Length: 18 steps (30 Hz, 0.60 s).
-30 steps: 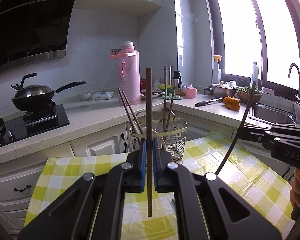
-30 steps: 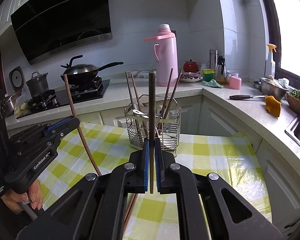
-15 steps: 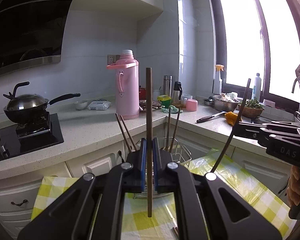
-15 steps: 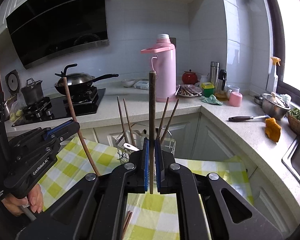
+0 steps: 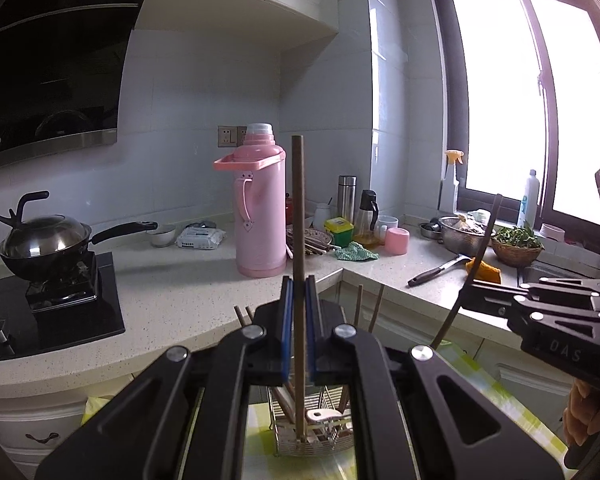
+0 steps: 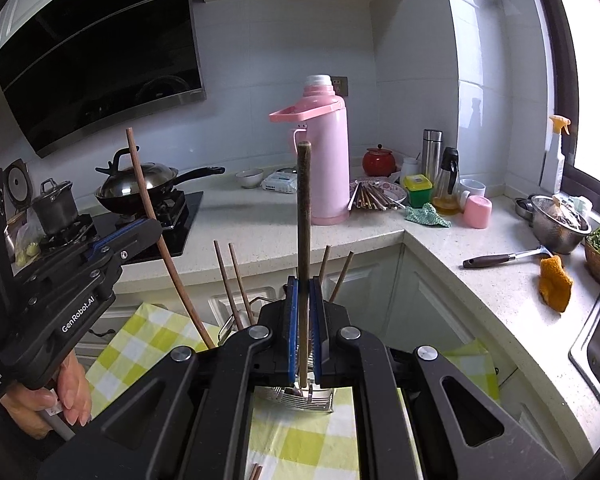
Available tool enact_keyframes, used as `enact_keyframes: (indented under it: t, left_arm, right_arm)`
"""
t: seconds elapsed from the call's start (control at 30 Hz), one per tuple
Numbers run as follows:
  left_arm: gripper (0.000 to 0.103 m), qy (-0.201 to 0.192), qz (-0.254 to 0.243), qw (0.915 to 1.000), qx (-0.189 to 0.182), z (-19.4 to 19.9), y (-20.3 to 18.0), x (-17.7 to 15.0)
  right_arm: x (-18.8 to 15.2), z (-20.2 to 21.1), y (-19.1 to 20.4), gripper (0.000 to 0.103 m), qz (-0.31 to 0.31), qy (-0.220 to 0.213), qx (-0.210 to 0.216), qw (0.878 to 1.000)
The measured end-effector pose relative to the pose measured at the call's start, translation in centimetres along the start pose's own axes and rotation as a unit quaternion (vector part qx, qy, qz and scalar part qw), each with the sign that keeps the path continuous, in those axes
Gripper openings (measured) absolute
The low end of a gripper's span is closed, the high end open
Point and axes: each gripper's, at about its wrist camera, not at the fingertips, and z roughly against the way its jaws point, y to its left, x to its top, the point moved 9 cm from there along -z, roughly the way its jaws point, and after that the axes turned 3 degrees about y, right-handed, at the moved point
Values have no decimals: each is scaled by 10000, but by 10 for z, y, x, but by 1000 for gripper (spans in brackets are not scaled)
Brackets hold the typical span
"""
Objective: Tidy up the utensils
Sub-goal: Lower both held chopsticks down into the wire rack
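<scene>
My left gripper (image 5: 299,285) is shut on a light brown chopstick (image 5: 298,216), held upright above the wire utensil basket (image 5: 314,446). Seen from the right wrist, the left gripper (image 6: 150,229) holds its chopstick (image 6: 146,196) tilted. My right gripper (image 6: 304,285) is shut on a darker chopstick (image 6: 304,216), also upright over the basket (image 6: 300,398). In the left wrist view it shows at the right (image 5: 470,294) with its chopstick (image 5: 484,240). Several chopsticks (image 6: 236,284) stand in the basket, along with a pale spoon handle (image 5: 320,415).
The basket stands on a yellow checked tablecloth (image 6: 140,344) in front of an L-shaped counter. On the counter are a pink thermos (image 6: 328,152), a wok on the stove (image 6: 140,184), a plate of chopsticks (image 6: 376,196) and a sink (image 6: 596,344). Loose chopstick ends (image 6: 256,472) lie on the cloth.
Both grippers have risen and moved forward with their chopsticks. The basket has dropped from mid-frame to beneath the gripper fingers in both views.
</scene>
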Motion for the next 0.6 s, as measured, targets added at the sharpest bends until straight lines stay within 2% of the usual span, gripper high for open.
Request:
enact_keyframes:
  t: [0.43,0.6]
  left_arm:
    - [6,213,212,9995,-44,-61,11,9]
    - [6,256,352,9990,-67,-79,13,3]
  right_arm:
    - [26,-31,-7,7,-138,140,184,9996]
    - [28,-50,-13,7,-149,180,90,9997]
